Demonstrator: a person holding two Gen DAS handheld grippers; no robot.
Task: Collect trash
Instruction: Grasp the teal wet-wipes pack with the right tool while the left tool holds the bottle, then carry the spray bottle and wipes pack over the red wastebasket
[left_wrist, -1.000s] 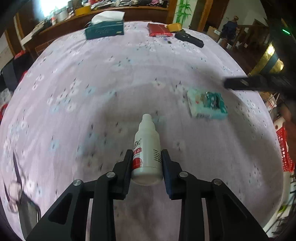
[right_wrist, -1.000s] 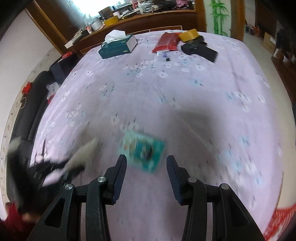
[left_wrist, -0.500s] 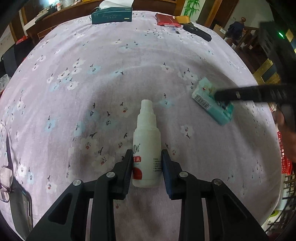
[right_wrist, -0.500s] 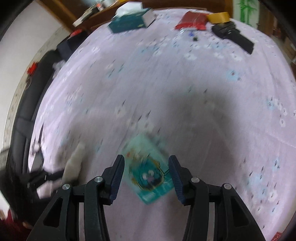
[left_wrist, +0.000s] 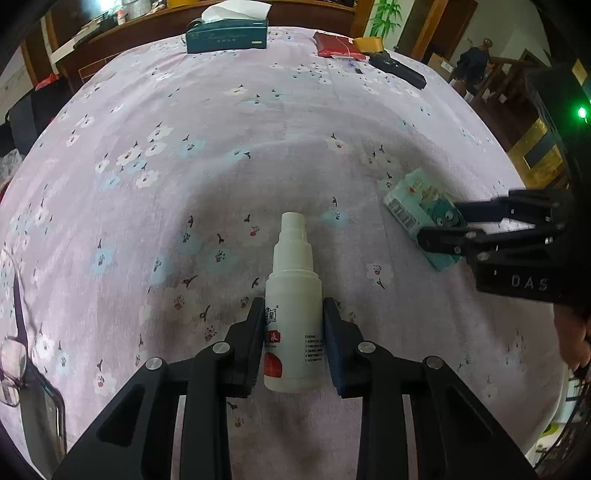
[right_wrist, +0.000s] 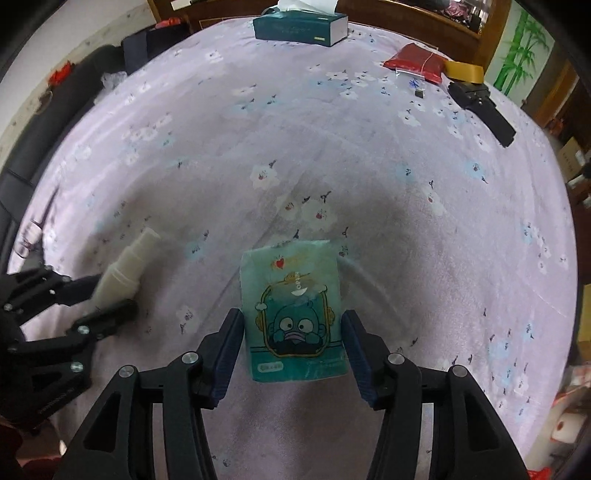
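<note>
A floral lilac cloth (left_wrist: 229, 122) covers the tabletop. The left gripper (left_wrist: 294, 341) has its jaws clamped on a white spray bottle (left_wrist: 293, 325). The right gripper (right_wrist: 293, 345), its jaws just widened, straddles a teal tissue pack (right_wrist: 293, 310) lying flat, small gaps showing at both pads. A tissue box (right_wrist: 301, 27) sits far off.

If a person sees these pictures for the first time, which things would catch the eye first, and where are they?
Most striking is the white bottle, clamped in the left hand-held gripper above the flowered purple cloth. Next is the teal tissue pack with a cartoon face, lying on the cloth between the fingers of the right hand-held gripper, with a narrow gap on each side. A dark green tissue box sits at the far edge.
</note>
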